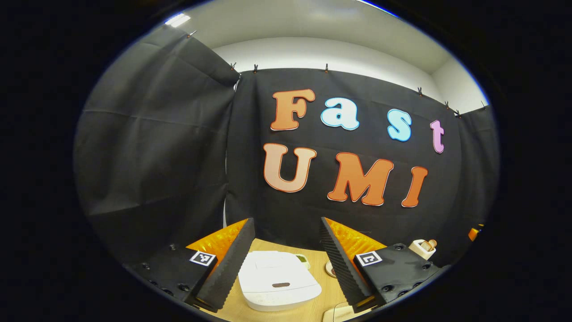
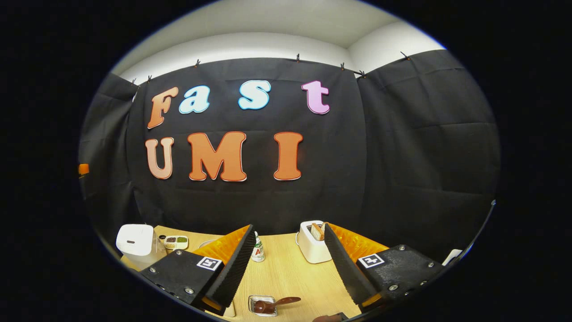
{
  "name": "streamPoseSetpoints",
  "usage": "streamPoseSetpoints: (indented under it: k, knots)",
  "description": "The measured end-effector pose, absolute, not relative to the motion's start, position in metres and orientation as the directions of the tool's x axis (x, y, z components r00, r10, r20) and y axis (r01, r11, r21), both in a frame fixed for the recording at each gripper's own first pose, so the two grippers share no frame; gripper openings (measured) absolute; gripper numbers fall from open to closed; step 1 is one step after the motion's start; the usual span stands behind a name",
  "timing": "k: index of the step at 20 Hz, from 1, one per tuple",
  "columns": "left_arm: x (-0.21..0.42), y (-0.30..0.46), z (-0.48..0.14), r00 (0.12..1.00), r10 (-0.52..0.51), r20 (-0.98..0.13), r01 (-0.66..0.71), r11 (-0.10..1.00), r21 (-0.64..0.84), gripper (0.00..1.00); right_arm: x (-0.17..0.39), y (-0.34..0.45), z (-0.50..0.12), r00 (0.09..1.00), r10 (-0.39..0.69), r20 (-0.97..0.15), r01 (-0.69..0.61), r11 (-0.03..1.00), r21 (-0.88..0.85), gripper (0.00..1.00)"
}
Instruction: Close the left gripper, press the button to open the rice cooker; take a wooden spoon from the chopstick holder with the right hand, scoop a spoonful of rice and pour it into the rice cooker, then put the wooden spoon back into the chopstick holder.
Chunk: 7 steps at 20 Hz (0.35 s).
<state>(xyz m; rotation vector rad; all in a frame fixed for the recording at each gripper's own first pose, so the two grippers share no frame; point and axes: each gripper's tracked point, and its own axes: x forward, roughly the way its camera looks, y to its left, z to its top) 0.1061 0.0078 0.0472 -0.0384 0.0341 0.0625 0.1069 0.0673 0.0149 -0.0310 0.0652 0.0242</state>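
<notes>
The white rice cooker (image 1: 277,279) sits on the wooden table (image 1: 321,286), lid down, with a dark button (image 1: 280,285) on its front. My left gripper (image 1: 287,222) hangs open above it, and the cooker shows between the two fingers without touching them. In the right gripper view the cooker (image 2: 135,241) stands at the far left. My right gripper (image 2: 288,226) is open and holds nothing. Below it, near the table's front edge, a dark brown wooden spoon (image 2: 275,304) rests in a small clear container (image 2: 261,305), handle pointing right.
A white toaster (image 2: 313,241) with bread in it stands at the back of the table (image 2: 290,273), and also shows at the right as the toaster (image 1: 424,248). A small bottle (image 2: 257,250) and a divided dish of grains (image 2: 175,242) stand nearby.
</notes>
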Motion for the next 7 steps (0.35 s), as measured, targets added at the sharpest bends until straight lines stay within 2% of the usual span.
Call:
streamPoseSetpoints:
  k: [7]
  knots:
    - [0.1106, 0.0087, 0.0467, 0.997, 0.065, -0.034, -0.066, 0.997, -0.034, 0.99, 0.1119, 0.0654, 0.0147, 0.998, 0.014, -0.066, -0.015, 0.999, -0.030, 0.95]
